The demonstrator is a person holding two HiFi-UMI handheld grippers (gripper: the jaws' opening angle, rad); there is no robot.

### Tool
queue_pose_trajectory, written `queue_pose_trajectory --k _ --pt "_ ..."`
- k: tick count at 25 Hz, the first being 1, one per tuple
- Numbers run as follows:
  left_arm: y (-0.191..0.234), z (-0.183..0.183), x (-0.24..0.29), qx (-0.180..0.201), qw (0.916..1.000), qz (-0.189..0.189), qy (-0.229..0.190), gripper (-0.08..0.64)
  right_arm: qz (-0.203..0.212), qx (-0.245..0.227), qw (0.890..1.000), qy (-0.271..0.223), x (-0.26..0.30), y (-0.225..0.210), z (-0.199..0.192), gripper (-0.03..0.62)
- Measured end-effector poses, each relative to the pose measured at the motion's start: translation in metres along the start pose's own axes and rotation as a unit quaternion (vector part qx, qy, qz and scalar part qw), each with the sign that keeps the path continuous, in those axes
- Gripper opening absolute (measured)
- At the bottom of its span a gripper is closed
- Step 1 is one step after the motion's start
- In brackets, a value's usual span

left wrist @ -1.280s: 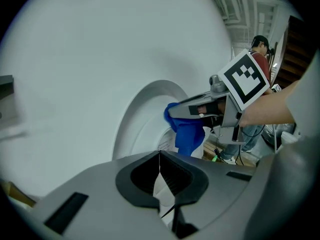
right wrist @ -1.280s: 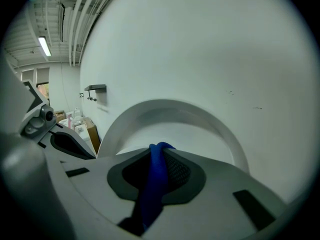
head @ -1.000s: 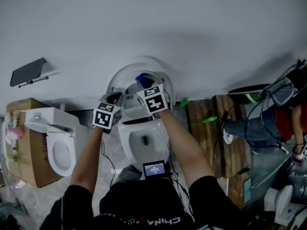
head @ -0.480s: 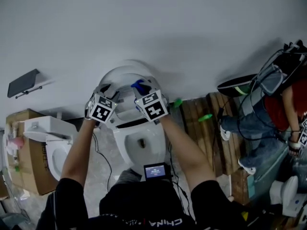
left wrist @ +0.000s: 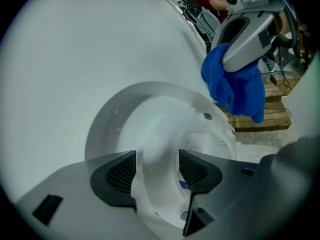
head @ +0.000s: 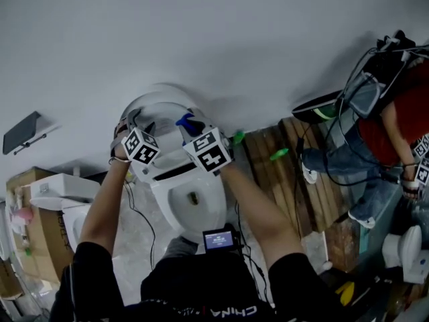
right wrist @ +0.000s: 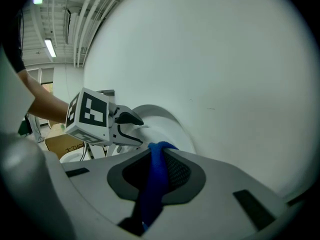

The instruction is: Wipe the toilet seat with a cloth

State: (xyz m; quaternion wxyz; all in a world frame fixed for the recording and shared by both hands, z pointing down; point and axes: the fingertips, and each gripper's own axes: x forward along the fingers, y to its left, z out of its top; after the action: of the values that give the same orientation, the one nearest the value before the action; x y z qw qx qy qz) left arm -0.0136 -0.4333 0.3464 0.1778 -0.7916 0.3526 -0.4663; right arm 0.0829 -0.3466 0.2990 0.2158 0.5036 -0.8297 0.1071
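Blue cloth (left wrist: 235, 86) sat clamped in the right tool (right wrist: 157, 159). The left tool (left wrist: 157, 170) had just been opening, empty, so the raised toilet lid (left wrist: 112, 121) might have dropped mid-wipe.

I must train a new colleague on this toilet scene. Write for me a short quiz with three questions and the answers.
1. True or false: the right gripper holds the blue cloth.
2. In the head view, what lies right of the toilet? A) a wooden pallet B) a ladder C) a mirror
3. Fill in: the jaws of the left gripper stand ____.
Key: 1 true; 2 A; 3 apart: they have just been opening, with the toilet's white rim in the gap.
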Motion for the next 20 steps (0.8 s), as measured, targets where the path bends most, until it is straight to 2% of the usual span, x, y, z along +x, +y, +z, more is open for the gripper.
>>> queue_pose_trajectory --k 2,7,11,13,17,20 --pt "0.003 -0.003 0.007 0.007 0.9998 0.015 0.013 0.252 -0.002 0.001 1.0 0.001 -0.004 -0.003 -0.003 0.054" --pt "0.005 -0.008 0.014 0.026 0.9992 0.023 0.019 0.258 -0.008 0.0 1.0 0.005 -0.013 -0.01 -0.011 0.054" --pt "-0.001 -0.01 0.016 0.032 0.9982 -0.018 0.048 0.261 -0.009 0.0 1.0 0.007 -0.018 -0.013 -0.014 0.054" --pt "-0.002 -0.011 0.014 0.036 0.9969 -0.027 0.064 0.259 -0.008 0.001 1.0 0.007 -0.02 -0.012 -0.015 0.054" --pt "-0.001 -0.009 0.005 0.004 0.9969 -0.046 0.063 0.234 -0.004 0.0 1.0 0.004 -0.023 -0.009 -0.015 0.054" --pt "-0.007 -0.005 -0.006 0.005 0.9964 -0.062 0.059 0.229 0.003 0.002 1.0 0.001 -0.028 -0.006 -0.017 0.054"
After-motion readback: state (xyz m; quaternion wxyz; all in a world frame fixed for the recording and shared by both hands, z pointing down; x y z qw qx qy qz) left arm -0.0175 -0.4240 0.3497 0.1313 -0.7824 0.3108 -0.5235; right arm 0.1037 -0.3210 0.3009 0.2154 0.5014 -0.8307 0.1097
